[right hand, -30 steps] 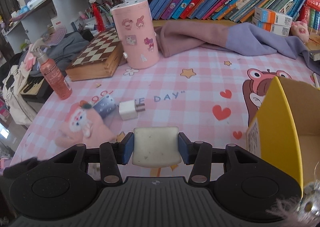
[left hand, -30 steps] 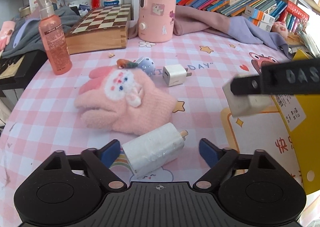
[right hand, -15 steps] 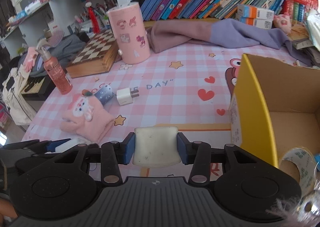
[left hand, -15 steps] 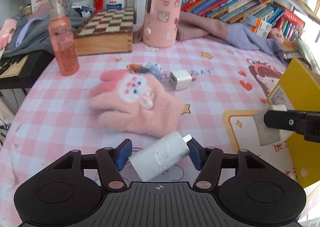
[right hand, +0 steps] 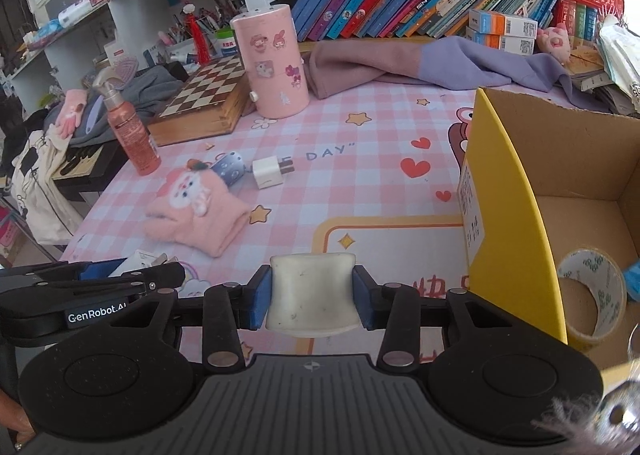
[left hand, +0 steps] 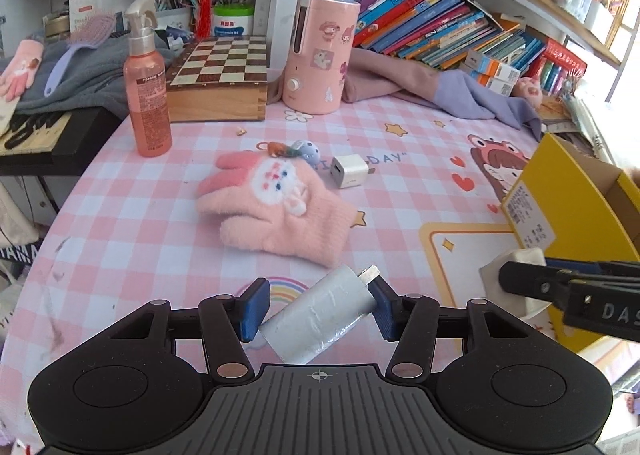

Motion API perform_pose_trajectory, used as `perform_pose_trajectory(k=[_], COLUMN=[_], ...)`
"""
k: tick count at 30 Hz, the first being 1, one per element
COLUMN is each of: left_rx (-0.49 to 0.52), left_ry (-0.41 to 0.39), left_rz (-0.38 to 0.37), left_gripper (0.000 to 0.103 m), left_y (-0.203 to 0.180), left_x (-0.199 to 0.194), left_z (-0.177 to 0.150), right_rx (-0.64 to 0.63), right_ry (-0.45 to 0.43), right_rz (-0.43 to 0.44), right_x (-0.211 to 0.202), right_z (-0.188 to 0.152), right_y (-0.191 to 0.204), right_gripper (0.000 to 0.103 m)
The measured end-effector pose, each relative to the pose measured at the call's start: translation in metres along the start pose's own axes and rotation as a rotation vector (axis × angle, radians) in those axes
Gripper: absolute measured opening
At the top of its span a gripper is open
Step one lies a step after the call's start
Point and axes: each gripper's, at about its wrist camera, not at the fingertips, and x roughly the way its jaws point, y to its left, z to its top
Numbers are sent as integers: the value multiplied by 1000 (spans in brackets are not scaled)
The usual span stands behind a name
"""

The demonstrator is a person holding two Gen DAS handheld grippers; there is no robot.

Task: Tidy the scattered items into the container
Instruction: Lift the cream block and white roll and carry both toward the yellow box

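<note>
Both tongs angle downward side by side, left tongs and right tongs each clamped on something.

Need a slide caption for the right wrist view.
Right gripper carries a white block toward the yellow cardboard box.

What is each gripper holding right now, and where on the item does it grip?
The left gripper holds a plastic-wrapped white charger, clamped slantwise at its opposite ends. The right gripper holds a cream squishy block, pinched across its two sides.
</note>
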Motion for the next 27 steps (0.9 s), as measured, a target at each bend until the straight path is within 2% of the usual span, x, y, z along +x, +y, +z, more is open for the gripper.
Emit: perform_pose_trajectory(k=[8, 17, 27], left_rx=[-45, -47, -127], left_ry=[-33, -103, -110], left_rz=[-46, -101, -176], left_gripper=[53, 53, 53], left_y=[7, 13, 24], left_x=[-32, -76, -113], left_z=[-3, -4, -21], right_rx=[-9, 26, 35], right_ry=[-57, -124, -125], right_rz=[-8, 3, 22], right_x=[-22, -59, -99], right_z=[-2, -2, -31], right_y=[15, 21, 32], right_gripper=[39, 39, 39])
